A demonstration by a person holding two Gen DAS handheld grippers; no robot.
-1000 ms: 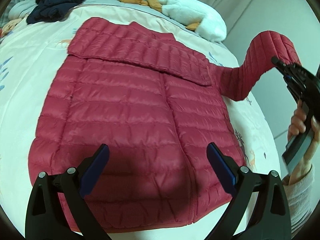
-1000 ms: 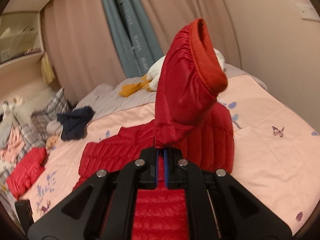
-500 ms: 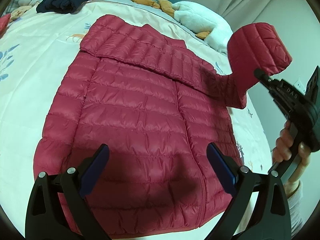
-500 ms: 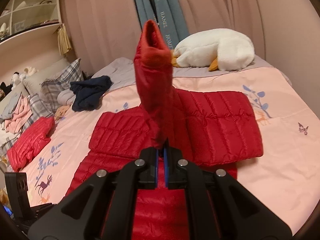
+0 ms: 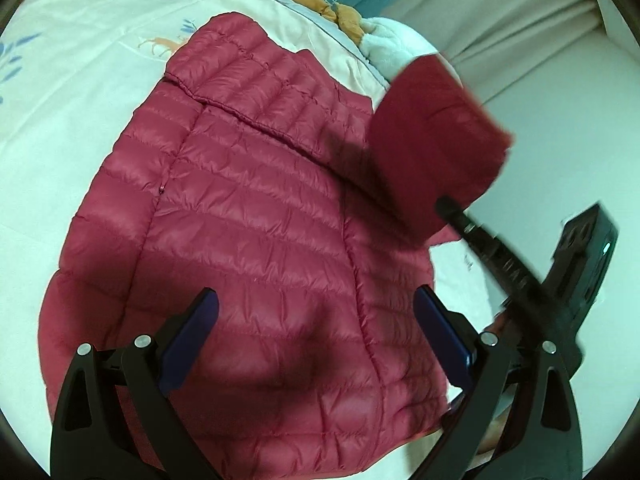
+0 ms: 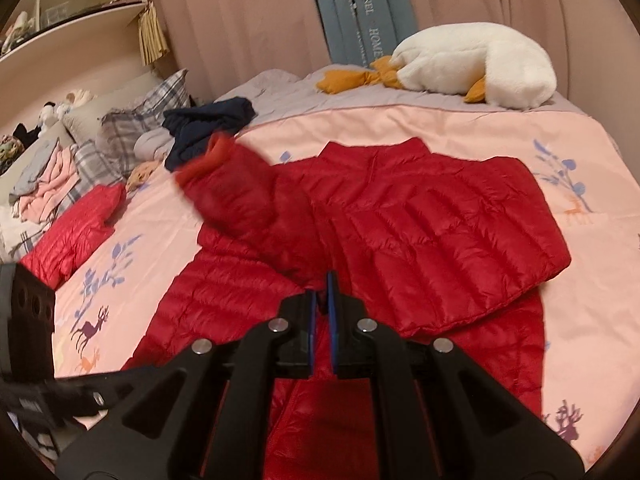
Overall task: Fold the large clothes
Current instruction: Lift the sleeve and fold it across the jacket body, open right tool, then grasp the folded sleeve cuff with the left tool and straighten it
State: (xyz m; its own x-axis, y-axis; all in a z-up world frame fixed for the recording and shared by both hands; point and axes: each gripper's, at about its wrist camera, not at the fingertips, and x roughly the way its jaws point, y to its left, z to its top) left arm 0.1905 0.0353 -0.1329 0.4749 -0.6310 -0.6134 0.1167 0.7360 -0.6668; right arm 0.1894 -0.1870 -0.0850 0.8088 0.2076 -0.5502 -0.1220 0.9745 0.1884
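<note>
A red puffer jacket (image 5: 256, 232) lies spread flat on the pale printed bedspread (image 5: 80, 60). One sleeve (image 6: 460, 232) lies folded across its chest. My right gripper (image 6: 322, 296) is shut on the other sleeve (image 6: 236, 200), low over the jacket's body. That sleeve drapes away to the left, its cuff (image 6: 208, 160) blurred. In the left wrist view the right gripper (image 5: 444, 204) holds the same sleeve (image 5: 432, 152) above the jacket's right side. My left gripper (image 5: 316, 296) stands open just above the jacket's lower half, with nothing between its fingers.
A white plush goose (image 6: 472, 64) lies at the head of the bed by the curtains. A navy garment (image 6: 208, 124), plaid pillows (image 6: 148, 112) and a folded red jacket (image 6: 72, 232) sit on the bed's left side. A wall runs along the bed's right edge.
My right gripper has brought the raised sleeve down and inward over the jacket's body, and the sleeve now flops sideways. My left gripper has shifted along the jacket and rolled, still open.
</note>
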